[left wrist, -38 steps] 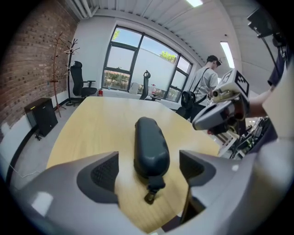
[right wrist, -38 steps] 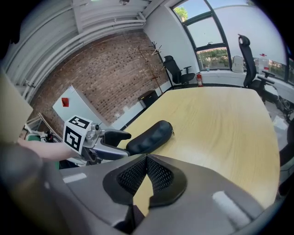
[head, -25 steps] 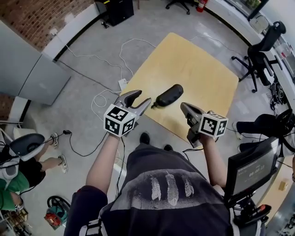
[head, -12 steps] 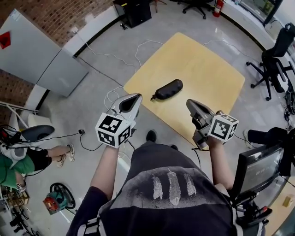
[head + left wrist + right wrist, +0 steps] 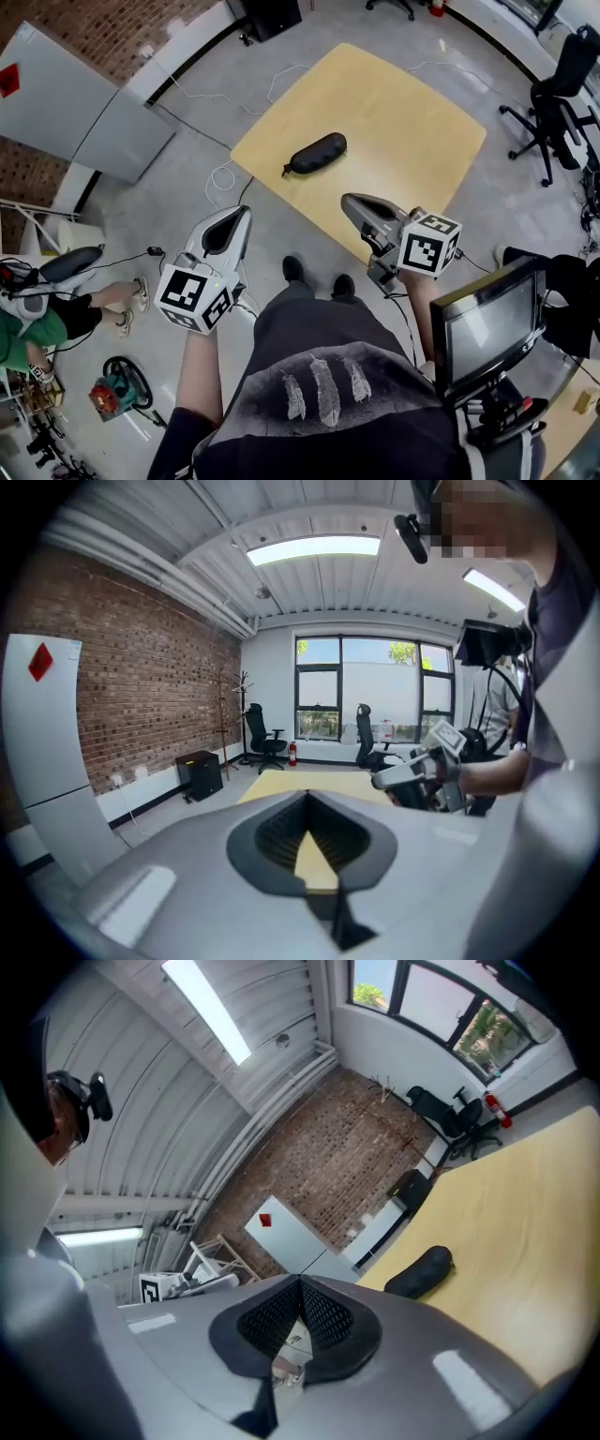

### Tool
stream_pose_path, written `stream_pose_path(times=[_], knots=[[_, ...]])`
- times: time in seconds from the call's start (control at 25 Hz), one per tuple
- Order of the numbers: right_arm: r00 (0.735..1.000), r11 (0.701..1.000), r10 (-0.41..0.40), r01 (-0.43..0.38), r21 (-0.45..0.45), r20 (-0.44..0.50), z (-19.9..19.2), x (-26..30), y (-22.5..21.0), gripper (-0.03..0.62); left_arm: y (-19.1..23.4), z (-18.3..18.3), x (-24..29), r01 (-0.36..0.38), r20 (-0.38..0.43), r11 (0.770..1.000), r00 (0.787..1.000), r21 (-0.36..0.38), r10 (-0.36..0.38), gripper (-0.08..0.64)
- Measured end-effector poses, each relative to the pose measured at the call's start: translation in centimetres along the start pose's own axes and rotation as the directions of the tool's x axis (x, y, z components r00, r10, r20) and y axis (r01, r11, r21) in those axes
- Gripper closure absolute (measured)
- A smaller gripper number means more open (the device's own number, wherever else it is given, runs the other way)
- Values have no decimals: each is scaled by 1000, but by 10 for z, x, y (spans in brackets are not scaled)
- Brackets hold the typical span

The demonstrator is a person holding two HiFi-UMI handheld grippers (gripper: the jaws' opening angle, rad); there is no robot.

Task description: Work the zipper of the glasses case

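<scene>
The black glasses case [image 5: 315,154] lies zipped near the left edge of the light wooden table [image 5: 403,112]; it also shows in the right gripper view [image 5: 419,1272]. Both grippers hang in the air short of the table, well back from the case. My left gripper [image 5: 238,216] is over the floor to the case's lower left, jaws shut on nothing [image 5: 307,797]. At the table's near corner my right gripper [image 5: 350,201] is likewise shut and empty [image 5: 300,1284]. Neither touches the case.
Cables [image 5: 220,183] trail over the grey floor left of the table. A white cabinet [image 5: 84,103] stands at the left wall and an office chair [image 5: 553,103] at the right. A monitor [image 5: 487,328] is by my right arm. A seated person's legs [image 5: 103,305] are at the far left.
The left gripper's jaws went from open to shut with nothing in them. Both grippers drew back from the table, so the case now lies farther ahead.
</scene>
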State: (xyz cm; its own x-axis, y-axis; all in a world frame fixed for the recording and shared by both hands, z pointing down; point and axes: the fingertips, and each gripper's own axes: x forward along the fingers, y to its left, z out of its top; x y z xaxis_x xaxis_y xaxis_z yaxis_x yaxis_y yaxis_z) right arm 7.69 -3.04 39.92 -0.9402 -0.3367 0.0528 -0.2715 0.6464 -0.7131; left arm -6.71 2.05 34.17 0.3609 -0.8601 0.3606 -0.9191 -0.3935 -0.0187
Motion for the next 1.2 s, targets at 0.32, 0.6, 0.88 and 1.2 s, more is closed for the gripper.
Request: stream_pose_path(times=[0.32, 0.6, 0.88, 1.2], knots=[[973, 950, 101, -156, -272, -206, -21, 33, 56, 591, 3, -8, -48, -115, 15, 993, 993, -35, 116, 560], [962, 944, 133, -196, -266, -238, -31, 48, 95, 591, 19, 0, -102, -173, 72, 984, 982, -40, 175, 560], [966, 933, 91, -167, -318, -240, -66, 82, 138, 591, 48, -26, -171, -198, 143, 976, 967, -91, 210, 560], [969, 926, 34, -122, -357, -244, -105, 97, 185, 591, 69, -81, -202, -140, 169, 968, 970, -206, 176, 560]])
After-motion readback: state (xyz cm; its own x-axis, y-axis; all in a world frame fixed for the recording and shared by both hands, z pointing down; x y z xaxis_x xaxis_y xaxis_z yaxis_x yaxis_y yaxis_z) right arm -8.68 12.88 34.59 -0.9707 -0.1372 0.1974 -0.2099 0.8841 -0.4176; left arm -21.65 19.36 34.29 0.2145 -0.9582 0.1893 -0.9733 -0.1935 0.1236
